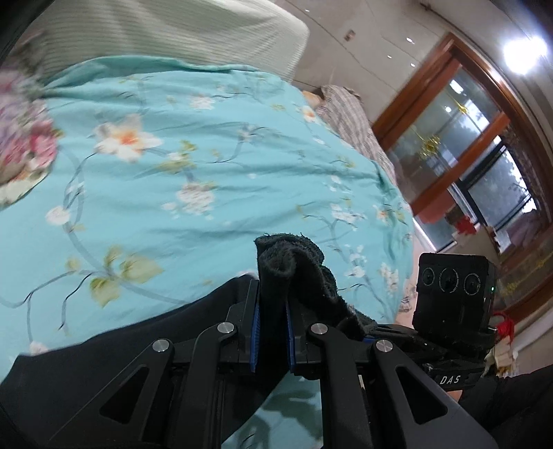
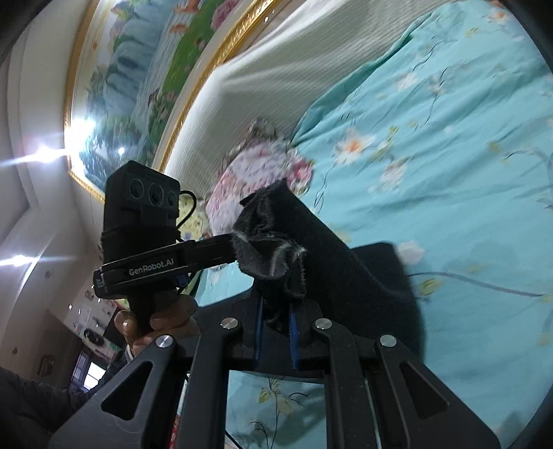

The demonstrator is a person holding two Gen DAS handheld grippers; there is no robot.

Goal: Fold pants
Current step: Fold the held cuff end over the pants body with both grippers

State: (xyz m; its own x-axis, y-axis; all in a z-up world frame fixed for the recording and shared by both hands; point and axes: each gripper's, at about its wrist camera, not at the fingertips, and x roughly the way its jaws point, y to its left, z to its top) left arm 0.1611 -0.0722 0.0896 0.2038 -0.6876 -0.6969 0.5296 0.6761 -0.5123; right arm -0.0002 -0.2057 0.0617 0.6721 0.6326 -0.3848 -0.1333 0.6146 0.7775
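Black pants [image 1: 103, 359] are held up above a turquoise floral bedspread [image 1: 207, 165]. My left gripper [image 1: 273, 311] is shut on a bunched edge of the pants, which sticks up past the blue pads. The right gripper's body with its camera block [image 1: 452, 293] shows close on the right in the left wrist view. My right gripper [image 2: 276, 317] is shut on another bunched edge of the pants [image 2: 345, 269], the cloth hanging down to the right. The left gripper's camera block [image 2: 141, 207] and the hand holding it show to the left.
A cream ribbed headboard [image 1: 172, 31] and a pink floral pillow [image 2: 255, 172] lie at the bed's far end. A checked cloth [image 1: 352, 124] lies at the bed's edge. A wooden-framed window [image 1: 466, 138] and a framed landscape painting [image 2: 138, 69] are on the walls.
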